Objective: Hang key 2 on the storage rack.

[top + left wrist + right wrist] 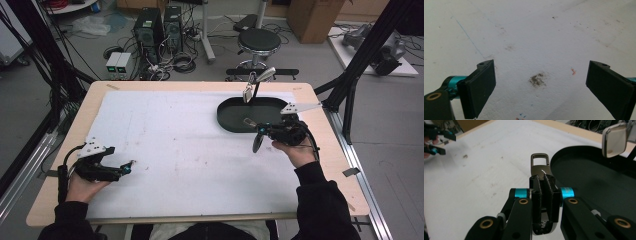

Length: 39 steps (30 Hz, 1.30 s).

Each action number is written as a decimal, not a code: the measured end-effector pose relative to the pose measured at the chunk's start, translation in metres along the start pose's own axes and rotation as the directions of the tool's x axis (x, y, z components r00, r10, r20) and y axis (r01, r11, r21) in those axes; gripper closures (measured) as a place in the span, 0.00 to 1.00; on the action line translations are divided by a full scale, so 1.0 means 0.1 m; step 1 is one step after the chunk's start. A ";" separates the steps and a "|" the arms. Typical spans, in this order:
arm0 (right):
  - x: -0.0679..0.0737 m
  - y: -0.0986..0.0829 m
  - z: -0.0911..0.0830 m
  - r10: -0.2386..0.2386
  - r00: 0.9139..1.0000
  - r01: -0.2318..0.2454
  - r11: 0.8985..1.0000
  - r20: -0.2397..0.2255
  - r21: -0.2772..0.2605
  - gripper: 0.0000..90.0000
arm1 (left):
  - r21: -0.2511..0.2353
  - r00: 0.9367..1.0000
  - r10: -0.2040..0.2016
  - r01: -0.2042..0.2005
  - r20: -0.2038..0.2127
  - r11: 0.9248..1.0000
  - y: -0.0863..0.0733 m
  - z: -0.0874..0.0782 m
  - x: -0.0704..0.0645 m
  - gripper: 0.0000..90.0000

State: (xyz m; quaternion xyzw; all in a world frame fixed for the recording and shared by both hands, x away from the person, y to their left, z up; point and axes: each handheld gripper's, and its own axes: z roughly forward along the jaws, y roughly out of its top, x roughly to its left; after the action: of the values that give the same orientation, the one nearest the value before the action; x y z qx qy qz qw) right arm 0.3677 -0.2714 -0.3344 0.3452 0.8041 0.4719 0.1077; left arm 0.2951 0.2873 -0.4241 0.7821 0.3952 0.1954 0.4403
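step: clasp (540, 167) carried, clamped in right hand-held gripper (543, 181) beside tray (227, 120) | left hand-held gripper (540, 82) spread, idle | next: clasp to be lowered into tray

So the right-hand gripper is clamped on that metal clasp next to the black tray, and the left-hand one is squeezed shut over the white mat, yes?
Not quite: the left gripper is open. The left gripper view shows its jaws standing wide apart over the white mat. The rest holds: the right gripper is clamped on the metal clasp beside the black tray.
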 end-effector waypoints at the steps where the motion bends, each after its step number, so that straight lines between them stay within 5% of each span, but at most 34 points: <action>1: -0.01 0.03 -0.01 0.004 1.000 -0.004 1.000 0.003 -0.010 0.95 | 0.000 1.000 0.000 0.000 0.000 1.000 0.00 0.00 0.00 0.11; 11: -0.08 0.19 -0.05 0.028 1.000 -0.028 0.997 -0.008 -0.075 0.95 | 0.001 1.000 0.002 -0.002 0.001 1.000 0.00 0.00 0.01 0.11; 39: -0.08 0.77 0.11 0.004 1.000 -0.003 0.992 0.013 -0.125 0.95 | -0.013 1.000 -0.005 0.005 0.006 1.000 0.00 -0.01 0.02 0.11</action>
State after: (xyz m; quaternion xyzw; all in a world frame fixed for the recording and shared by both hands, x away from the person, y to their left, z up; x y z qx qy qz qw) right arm 0.4139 -0.2450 -0.2768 0.3422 0.7716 0.5193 0.1334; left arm 0.2957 0.2892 -0.4236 0.7789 0.3946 0.1946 0.4469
